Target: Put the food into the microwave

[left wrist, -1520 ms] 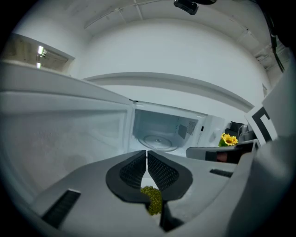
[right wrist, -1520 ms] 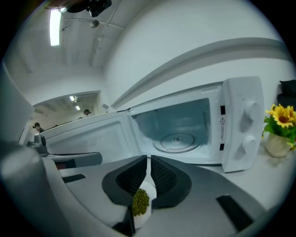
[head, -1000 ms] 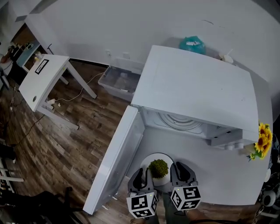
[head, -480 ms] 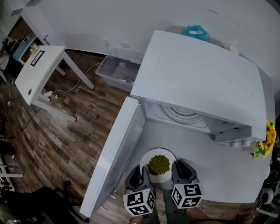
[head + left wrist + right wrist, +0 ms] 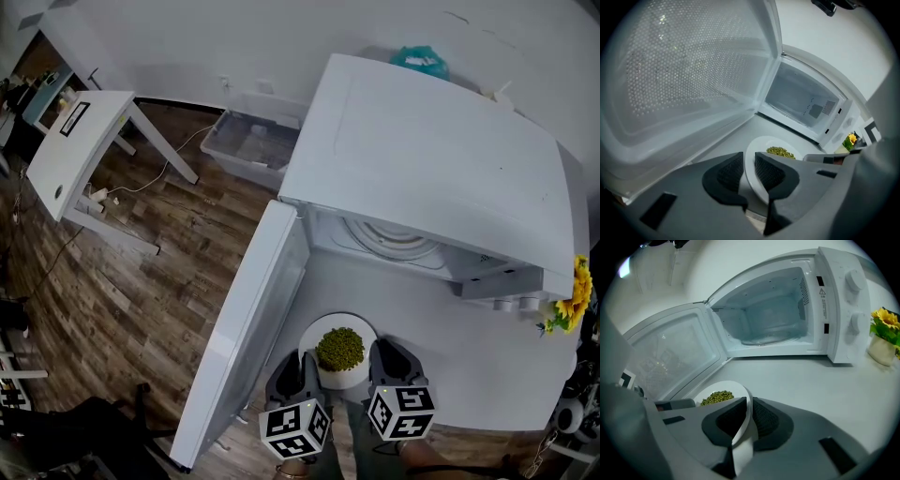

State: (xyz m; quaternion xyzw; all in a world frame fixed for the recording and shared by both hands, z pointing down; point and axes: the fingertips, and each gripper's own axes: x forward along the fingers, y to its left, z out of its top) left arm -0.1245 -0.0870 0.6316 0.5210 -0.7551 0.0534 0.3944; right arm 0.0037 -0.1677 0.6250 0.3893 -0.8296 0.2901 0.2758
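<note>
A white plate (image 5: 323, 332) heaped with green peas (image 5: 340, 348) is held between both grippers, in front of the open white microwave (image 5: 431, 159). My left gripper (image 5: 301, 373) is shut on the plate's left rim (image 5: 749, 161), and my right gripper (image 5: 382, 361) is shut on its right rim (image 5: 746, 413). The peas (image 5: 780, 152) (image 5: 716, 397) sit near the plate's middle. The microwave door (image 5: 246, 337) swings out to the left. The empty cavity with its glass turntable (image 5: 766, 338) lies ahead.
A pot of yellow sunflowers (image 5: 565, 302) stands right of the microwave, by its two knobs (image 5: 854, 301). The grey counter (image 5: 469, 366) carries the microwave. On the wood floor at left are a white table (image 5: 80, 150) and a clear bin (image 5: 251, 145).
The plate with both grippers has stayed low in front of the microwave; the head view has shifted slightly, so the microwave now sits a little higher and closer.
</note>
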